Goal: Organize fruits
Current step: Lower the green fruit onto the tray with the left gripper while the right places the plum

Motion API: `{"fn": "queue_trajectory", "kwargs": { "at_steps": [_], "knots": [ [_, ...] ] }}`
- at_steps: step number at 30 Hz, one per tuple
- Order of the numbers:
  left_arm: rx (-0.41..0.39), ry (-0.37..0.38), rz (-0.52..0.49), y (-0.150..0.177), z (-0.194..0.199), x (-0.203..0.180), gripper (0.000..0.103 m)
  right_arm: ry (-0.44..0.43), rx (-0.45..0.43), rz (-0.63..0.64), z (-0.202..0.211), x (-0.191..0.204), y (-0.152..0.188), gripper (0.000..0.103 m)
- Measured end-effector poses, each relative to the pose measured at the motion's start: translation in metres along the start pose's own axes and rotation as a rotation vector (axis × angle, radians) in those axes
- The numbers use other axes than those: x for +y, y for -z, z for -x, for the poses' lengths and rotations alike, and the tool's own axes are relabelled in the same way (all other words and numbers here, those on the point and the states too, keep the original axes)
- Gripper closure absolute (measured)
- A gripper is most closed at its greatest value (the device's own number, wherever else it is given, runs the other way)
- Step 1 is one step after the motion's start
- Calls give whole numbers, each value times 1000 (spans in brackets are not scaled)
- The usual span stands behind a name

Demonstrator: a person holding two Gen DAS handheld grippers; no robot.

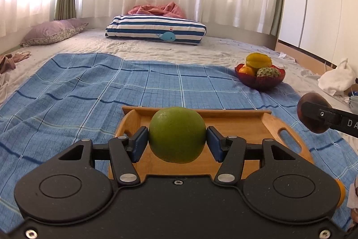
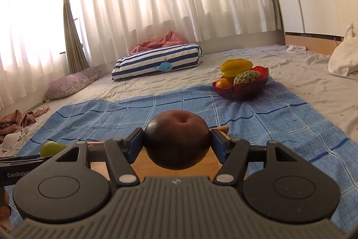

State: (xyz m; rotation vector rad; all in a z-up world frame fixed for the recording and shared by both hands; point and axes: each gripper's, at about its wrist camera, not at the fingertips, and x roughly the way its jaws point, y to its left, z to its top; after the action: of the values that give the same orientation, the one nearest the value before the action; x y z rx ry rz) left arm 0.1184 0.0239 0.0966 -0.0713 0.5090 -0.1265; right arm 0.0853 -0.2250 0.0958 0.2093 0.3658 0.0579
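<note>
My left gripper (image 1: 177, 138) is shut on a round green fruit (image 1: 177, 134) and holds it above a wooden tray (image 1: 277, 124) on the blue checked cloth. My right gripper (image 2: 176, 141) is shut on a dark brown-red round fruit (image 2: 176, 139), also over the tray (image 2: 154, 164). That dark fruit shows at the right edge of the left wrist view (image 1: 313, 112). The green fruit shows at the left of the right wrist view (image 2: 50, 148). A red bowl (image 1: 260, 80) (image 2: 241, 89) far right on the cloth holds a yellow starfruit, an orange and a green scaly fruit.
The blue checked cloth (image 1: 89, 91) lies on a pale bed cover. A striped whale cushion (image 1: 156, 29) and a purple pillow (image 1: 51, 33) lie at the back by the curtains. White crumpled cloth (image 1: 337, 78) lies at the right, brown clothes (image 2: 15, 120) at the left.
</note>
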Motion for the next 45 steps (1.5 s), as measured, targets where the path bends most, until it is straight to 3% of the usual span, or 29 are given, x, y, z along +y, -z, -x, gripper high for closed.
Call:
{"fn": "queue_trajectory", "kwargs": {
  "at_steps": [10,17,23,33,45],
  "knots": [
    [43,53,29,-31,-46,6,48,-26,113,-7,-64,-11,-27,37],
    [107,53,70,-37,-89,15,48,-29,222,3,-111,-16,-21,37],
    [130,29,64,-33,-116,20,48,-12,267,51,-140,-14,-14,37],
    [179,7,80,-30,-151,27,48,45,329,140,-174,-1,-4,37],
    [200,-9,85,-24,-166,31,48,71,361,183,-189,8,4,36]
  ]
}}
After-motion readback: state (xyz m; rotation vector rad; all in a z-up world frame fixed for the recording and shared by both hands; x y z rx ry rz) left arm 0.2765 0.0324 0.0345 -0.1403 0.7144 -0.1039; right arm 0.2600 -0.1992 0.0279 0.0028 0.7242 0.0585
